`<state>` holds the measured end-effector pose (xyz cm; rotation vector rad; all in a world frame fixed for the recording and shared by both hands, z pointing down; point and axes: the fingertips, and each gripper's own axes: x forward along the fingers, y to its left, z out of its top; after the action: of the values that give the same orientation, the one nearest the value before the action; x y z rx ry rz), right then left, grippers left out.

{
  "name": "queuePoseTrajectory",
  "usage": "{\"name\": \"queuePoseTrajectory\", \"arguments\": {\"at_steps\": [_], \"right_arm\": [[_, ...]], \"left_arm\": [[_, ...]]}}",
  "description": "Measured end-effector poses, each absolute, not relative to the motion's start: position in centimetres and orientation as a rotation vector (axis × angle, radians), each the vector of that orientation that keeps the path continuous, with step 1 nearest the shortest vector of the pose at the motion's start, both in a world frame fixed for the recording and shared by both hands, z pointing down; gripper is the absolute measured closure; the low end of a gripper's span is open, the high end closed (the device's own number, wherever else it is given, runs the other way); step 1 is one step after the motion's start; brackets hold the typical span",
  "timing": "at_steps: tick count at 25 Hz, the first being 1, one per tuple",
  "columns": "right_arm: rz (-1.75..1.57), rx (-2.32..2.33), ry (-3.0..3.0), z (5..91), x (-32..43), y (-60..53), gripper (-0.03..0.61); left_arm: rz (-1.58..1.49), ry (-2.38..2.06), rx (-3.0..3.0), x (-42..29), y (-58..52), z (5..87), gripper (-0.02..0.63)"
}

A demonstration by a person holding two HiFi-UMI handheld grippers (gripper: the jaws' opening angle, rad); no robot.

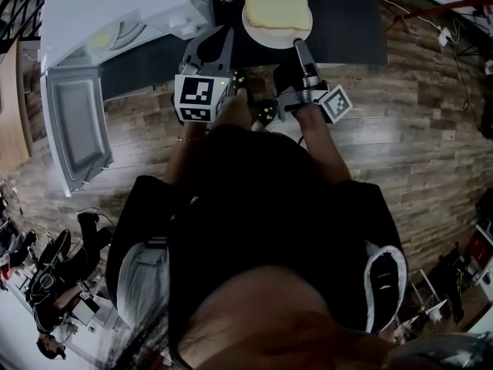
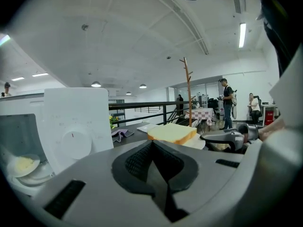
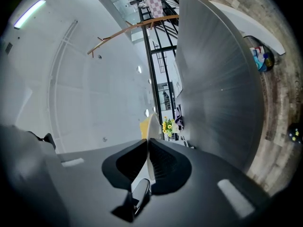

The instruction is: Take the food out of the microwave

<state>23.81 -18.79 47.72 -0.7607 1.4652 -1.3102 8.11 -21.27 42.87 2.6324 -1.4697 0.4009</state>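
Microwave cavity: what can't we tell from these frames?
- Head view: the microwave top hides its cavity; only the open door shows.
- Left gripper view: a dish with something pale sits in the cavity at the distorted left edge; too blurred to name.
- Right gripper view: cavity out of frame; the right gripper is shut on the plate rim, seen edge-on, so the bread is mostly hidden.

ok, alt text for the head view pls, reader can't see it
From above: the right gripper is shut on the rim of a white plate carrying a bread slice, over a dark table. The left gripper, jaws shut and empty, is beside it; a white microwave stands at left, door open.
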Motion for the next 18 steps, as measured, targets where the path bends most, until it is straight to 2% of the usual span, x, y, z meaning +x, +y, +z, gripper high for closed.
{"name": "queuePoseTrajectory", "arguments": {"at_steps": [18], "right_arm": [[-1.358, -0.841, 1.440, 51.4, 23.2, -22.2, 0.565]], "left_arm": [[0.445, -1.401, 2.638, 8.3, -23.4, 44.4, 0.608]]}}
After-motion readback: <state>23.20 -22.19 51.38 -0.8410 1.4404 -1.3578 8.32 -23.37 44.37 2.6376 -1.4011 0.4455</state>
